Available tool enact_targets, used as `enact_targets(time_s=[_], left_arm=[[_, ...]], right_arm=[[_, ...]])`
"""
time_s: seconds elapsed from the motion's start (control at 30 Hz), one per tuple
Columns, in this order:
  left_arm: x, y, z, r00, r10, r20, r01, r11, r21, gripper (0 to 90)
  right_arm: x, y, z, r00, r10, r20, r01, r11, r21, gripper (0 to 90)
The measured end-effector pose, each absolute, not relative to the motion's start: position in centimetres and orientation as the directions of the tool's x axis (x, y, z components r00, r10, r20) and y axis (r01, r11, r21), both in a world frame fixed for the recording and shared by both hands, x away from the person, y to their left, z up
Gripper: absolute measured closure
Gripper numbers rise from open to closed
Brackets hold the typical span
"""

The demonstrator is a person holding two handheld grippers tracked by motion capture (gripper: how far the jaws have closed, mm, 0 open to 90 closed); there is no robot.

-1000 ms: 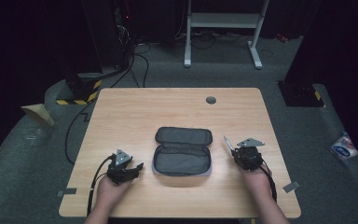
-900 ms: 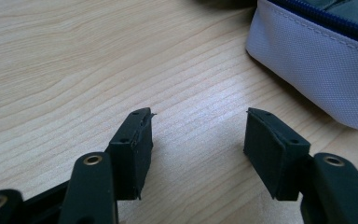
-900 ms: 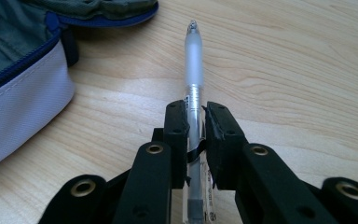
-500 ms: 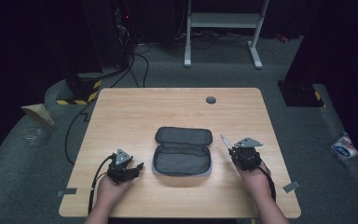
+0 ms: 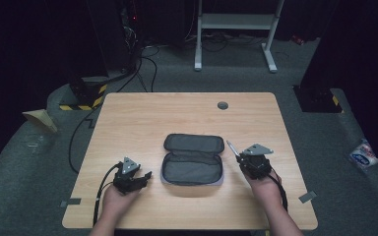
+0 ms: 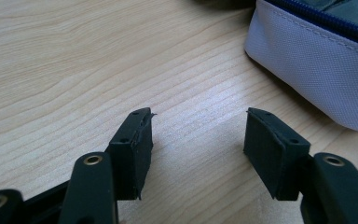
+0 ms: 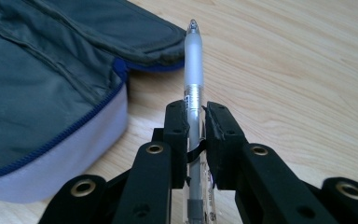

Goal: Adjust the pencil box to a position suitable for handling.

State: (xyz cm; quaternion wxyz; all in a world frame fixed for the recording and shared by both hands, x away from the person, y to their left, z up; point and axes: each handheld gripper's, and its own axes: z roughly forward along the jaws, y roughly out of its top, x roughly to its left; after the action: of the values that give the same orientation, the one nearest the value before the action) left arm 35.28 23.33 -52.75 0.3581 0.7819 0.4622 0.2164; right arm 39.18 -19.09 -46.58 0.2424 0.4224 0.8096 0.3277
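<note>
An open grey pencil case [image 5: 193, 160] with a blue zipper and a pale outer wall lies in the middle of the wooden table [image 5: 152, 118]. My right gripper [image 5: 240, 156] hovers just right of the pencil case [image 7: 46, 88], shut on a clear pen [image 7: 193, 84] that points forward past the jaws; in the high view the pen [image 5: 233, 149] slants up to the left. My left gripper [image 5: 146, 176] rests low on the table left of the case, jaws open with bare wood between them [image 6: 198, 135]. The case's pale corner [image 6: 317, 70] lies just ahead to its right.
A round dark grommet [image 5: 222, 105] sits near the table's far edge. Beyond the table stand a white metal frame [image 5: 236, 29], cables on the floor and a black-and-yellow striped block [image 5: 81, 98]. A packet [image 5: 363, 153] lies on the floor at the right.
My right gripper has risen a little and shifted slightly toward the case with the pen in it. The left gripper has stayed still.
</note>
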Motion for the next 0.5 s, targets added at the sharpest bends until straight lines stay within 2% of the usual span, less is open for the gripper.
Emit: enact_targets(time_s=[0.17,0.5], left_arm=[[35.3,23.3,-52.8,0.480,0.877,0.005,0.568,-0.315,0.760,41.7],[35.1,23.4,-52.8,0.482,0.876,0.005,0.568,-0.317,0.759,41.1]], right_arm=[[39.3,-18.1,-45.7,-0.551,0.825,-0.127,0.491,0.443,0.750,78.3],[39.4,-17.6,-45.9,-0.558,0.819,-0.131,0.491,0.454,0.744,78.3]])
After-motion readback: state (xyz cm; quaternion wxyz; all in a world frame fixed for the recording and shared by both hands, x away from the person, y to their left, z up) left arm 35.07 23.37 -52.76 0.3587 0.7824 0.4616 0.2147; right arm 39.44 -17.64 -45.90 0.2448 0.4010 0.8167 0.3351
